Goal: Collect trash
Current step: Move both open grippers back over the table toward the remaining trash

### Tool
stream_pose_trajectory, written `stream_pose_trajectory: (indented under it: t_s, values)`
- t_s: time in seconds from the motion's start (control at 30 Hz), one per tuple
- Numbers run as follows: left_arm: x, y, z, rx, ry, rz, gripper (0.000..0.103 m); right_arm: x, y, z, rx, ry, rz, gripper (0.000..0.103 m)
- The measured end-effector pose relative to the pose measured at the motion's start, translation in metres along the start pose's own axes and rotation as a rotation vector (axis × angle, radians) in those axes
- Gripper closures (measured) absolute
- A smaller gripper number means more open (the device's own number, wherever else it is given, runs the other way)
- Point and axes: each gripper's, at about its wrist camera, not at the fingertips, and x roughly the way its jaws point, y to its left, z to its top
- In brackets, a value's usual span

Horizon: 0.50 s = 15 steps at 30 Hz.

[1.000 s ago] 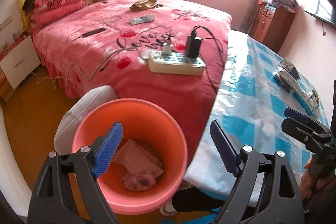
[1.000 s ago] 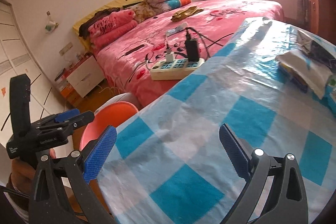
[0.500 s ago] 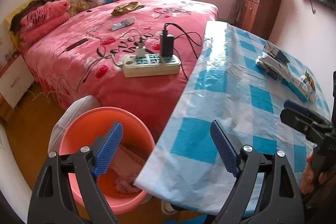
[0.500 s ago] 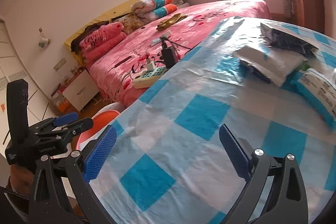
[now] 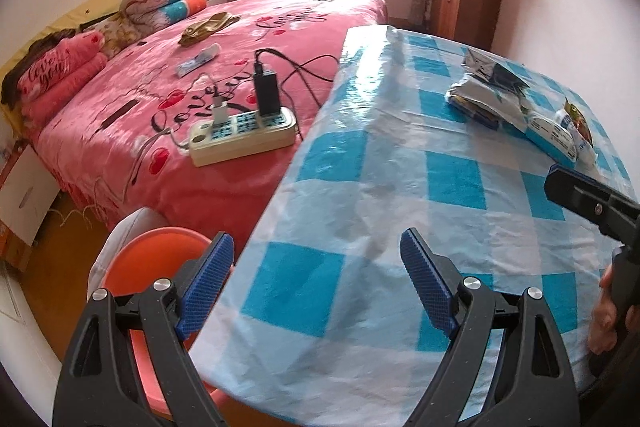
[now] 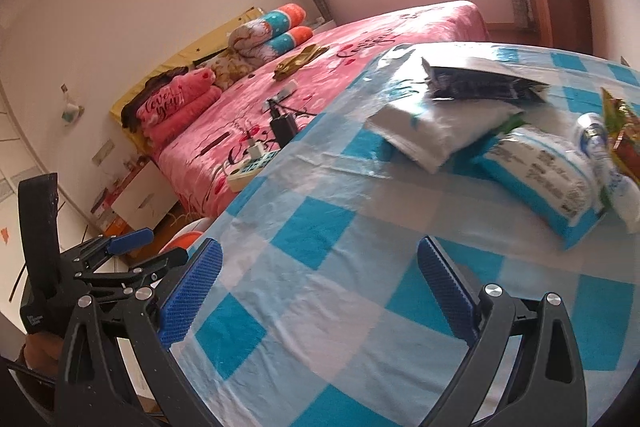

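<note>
Since a second ago my left view has swung off the orange bin (image 5: 156, 259), which then filled the lower frame with wrappers lying in it, and onto the checked tablecloth (image 5: 400, 187); the bin now shows only as a rim at the table's near corner, down on the floor. My right view has swept the same way, bringing the pile of packets at the far side of the table much closer. The left gripper (image 5: 316, 287) is spread wide with nothing between its pads, and the right gripper (image 6: 316, 291) is spread just as wide and equally empty. What I take for the remaining trash sits together near the table's far edge: a white crumpled bag (image 6: 440, 131) with a dark torn wrapper (image 6: 480, 83) on top, a blue-and-white packet (image 6: 548, 179) beside it, and a shiny green-and-red snack wrapper (image 6: 620, 131) at the very edge of the frame. I judge the job partly done: some rubbish is already binned, these pieces are still to be fetched, and neither tool touches any of them yet. The power strip (image 5: 240, 139) on the bed I would leave alone.
</note>
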Motion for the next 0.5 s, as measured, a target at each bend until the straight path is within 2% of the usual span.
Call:
stream_pose_trajectory:
  t_s: [0.27, 0.4, 0.5]
  values:
    - [-0.001, -0.030, 0.011, 0.052, 0.001, -0.014, 0.017, -0.021, -0.027, 0.002, 0.065, -0.038, -0.005, 0.006]
    - [-0.005, -0.055, 0.027, 0.139, -0.022, -0.019, 0.017, -0.033, -0.040, 0.004, 0.086, -0.066, -0.017, 0.006]
    - [-0.009, -0.073, 0.043, 0.195, -0.052, -0.050, 0.017, -0.045, -0.055, 0.007, 0.114, -0.091, -0.031, 0.006]
